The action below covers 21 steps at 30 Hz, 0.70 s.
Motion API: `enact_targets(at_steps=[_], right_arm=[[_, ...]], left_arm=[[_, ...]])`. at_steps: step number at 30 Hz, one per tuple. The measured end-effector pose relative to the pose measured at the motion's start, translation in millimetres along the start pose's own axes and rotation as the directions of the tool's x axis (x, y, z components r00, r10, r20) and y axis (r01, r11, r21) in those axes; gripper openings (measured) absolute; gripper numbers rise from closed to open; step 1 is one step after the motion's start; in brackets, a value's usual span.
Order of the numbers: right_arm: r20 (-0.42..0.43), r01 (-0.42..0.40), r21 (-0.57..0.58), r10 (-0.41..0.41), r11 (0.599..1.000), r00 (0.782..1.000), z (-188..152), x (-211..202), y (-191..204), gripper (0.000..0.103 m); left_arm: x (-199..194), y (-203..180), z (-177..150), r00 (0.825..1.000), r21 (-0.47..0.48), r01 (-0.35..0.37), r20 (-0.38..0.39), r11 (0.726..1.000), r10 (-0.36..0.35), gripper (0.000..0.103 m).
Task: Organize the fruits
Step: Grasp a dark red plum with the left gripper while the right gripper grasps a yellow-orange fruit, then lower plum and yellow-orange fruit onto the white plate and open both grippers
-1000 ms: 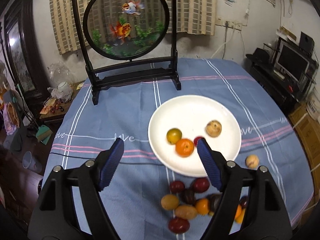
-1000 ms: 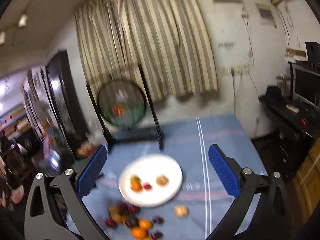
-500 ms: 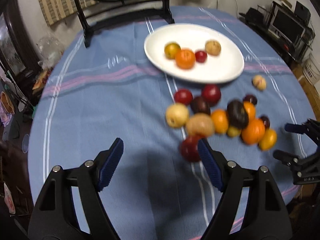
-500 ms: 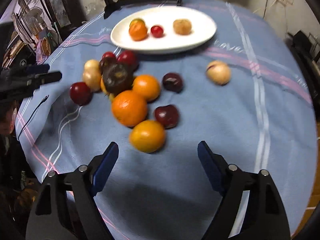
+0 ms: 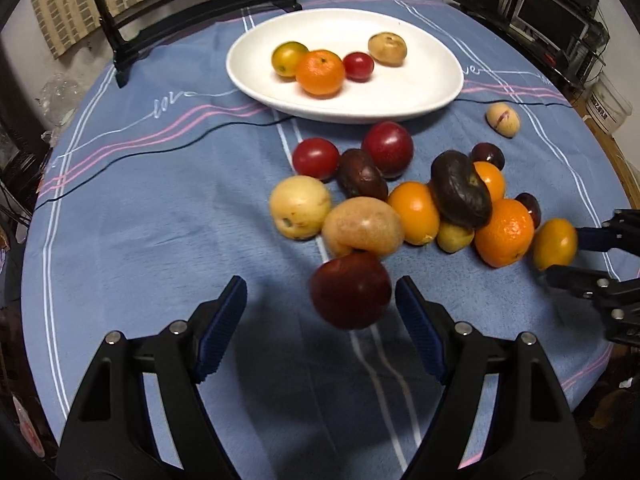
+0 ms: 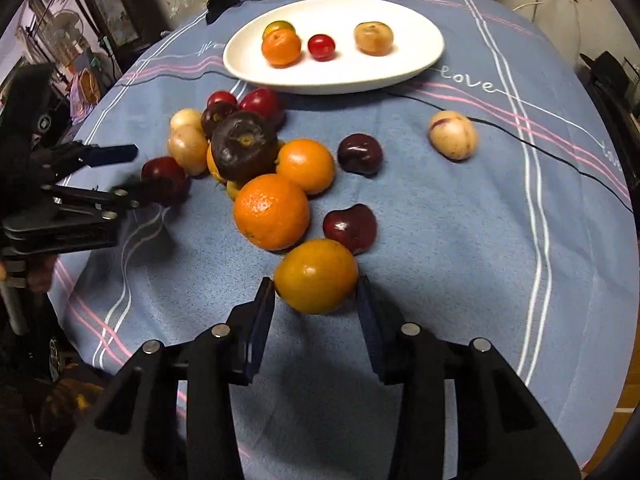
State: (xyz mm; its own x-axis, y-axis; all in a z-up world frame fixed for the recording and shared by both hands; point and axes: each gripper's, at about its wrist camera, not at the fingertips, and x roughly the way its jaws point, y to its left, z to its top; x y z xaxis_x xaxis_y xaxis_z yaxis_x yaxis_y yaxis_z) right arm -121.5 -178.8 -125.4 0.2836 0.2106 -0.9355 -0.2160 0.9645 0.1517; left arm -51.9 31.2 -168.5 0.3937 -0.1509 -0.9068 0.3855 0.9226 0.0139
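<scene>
Low centre of the right view, right hand-held gripper (image 6: 316, 300) has just closed on orange fruit (image 6: 316, 276), left hand-held gripper (image 5: 320, 312) open around red plum (image 5: 351, 290); next lift to plate (image 6: 400, 68).

Far ahead of the gripper a dark wooden stand (image 5: 192, 8) sits on the blue striped tablecloth (image 5: 140, 208), a thin black cable (image 5: 160, 152) crosses the cloth, and off right a monitor (image 5: 556, 20) rests on cluttered shelving.

The fruit pile (image 5: 404, 208) and white plate (image 5: 440, 80) are viewed steeply downward, at close range, from opposite sides.
</scene>
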Motion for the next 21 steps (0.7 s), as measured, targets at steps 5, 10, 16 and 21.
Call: enact_targets(at_steps=[5,10,16,21], right_arm=[[-0.002,0.010,0.005,-0.010,1.000,1.000,-4,-2,-6,0.042],[0.003,0.010,0.025,-0.010,1.000,1.000,-5,-4,-14,0.042],[0.042,0.002,0.014,-0.002,1.000,0.999,6,-18,-18,0.042],[0.171,-0.008,-0.030,0.013,1.000,0.985,48,-55,-18,0.041]], left_arm=[[8,-2,3,0.994,-0.024,0.098,-0.037,0.995,-0.099,0.043],[-4,0,2,0.995,-0.029,0.096,-0.025,0.995,-0.097,0.043],[-37,20,15,0.995,-0.087,0.097,0.042,0.991,-0.094,0.042],[-69,26,55,0.987,-0.090,0.073,0.146,0.993,-0.059,0.043]])
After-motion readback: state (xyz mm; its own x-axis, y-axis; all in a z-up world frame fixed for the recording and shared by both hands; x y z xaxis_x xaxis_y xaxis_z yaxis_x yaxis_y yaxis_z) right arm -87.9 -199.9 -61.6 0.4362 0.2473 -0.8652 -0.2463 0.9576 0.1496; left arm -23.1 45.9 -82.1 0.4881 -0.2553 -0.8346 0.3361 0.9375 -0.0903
